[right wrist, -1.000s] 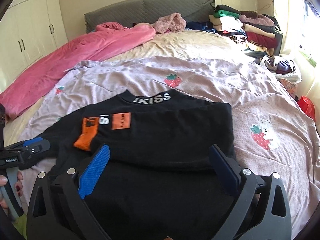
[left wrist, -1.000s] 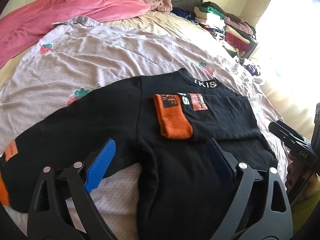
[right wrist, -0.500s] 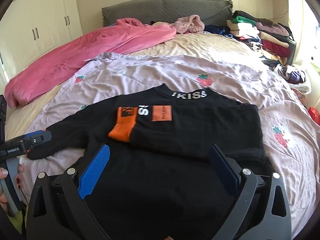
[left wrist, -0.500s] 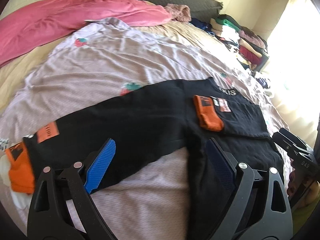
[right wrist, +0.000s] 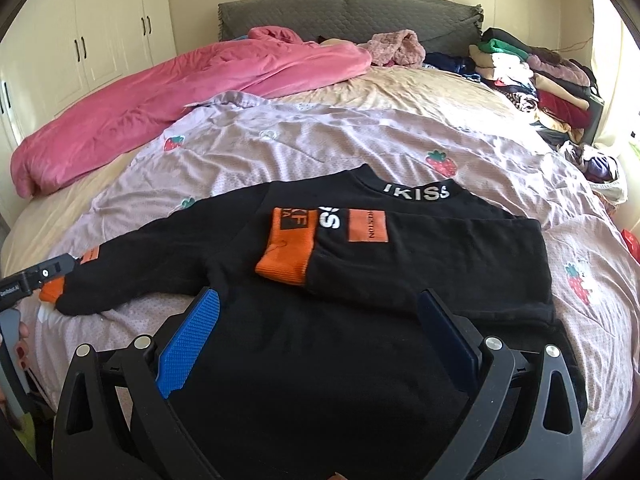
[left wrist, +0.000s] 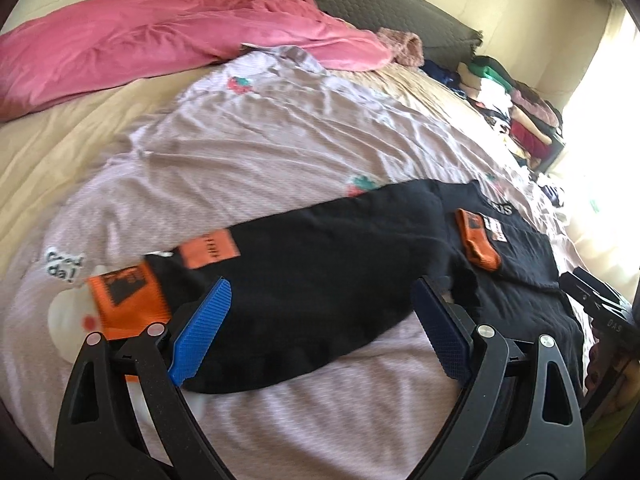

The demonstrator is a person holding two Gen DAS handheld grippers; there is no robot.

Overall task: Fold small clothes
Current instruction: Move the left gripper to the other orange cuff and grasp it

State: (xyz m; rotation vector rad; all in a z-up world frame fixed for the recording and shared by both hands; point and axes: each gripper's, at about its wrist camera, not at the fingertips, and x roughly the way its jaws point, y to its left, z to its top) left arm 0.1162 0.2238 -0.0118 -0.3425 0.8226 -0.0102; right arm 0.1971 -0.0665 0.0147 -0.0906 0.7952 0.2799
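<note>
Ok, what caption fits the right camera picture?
Open right gripper over a black sweater, one orange-cuffed sleeve folded across it.

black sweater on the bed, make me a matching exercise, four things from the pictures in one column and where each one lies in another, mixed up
Things:
1. folded sleeve cuff
2. outstretched sleeve cuff
3. pink blanket
4. stacked clothes

Places:
A. far right corner of the bed
B. lying on the chest of the black sweater
C. by the left gripper, flat on the strawberry sheet
D. far left side of the bed, near the headboard

Pairs: 1-B, 2-C, 3-D, 4-A
</note>
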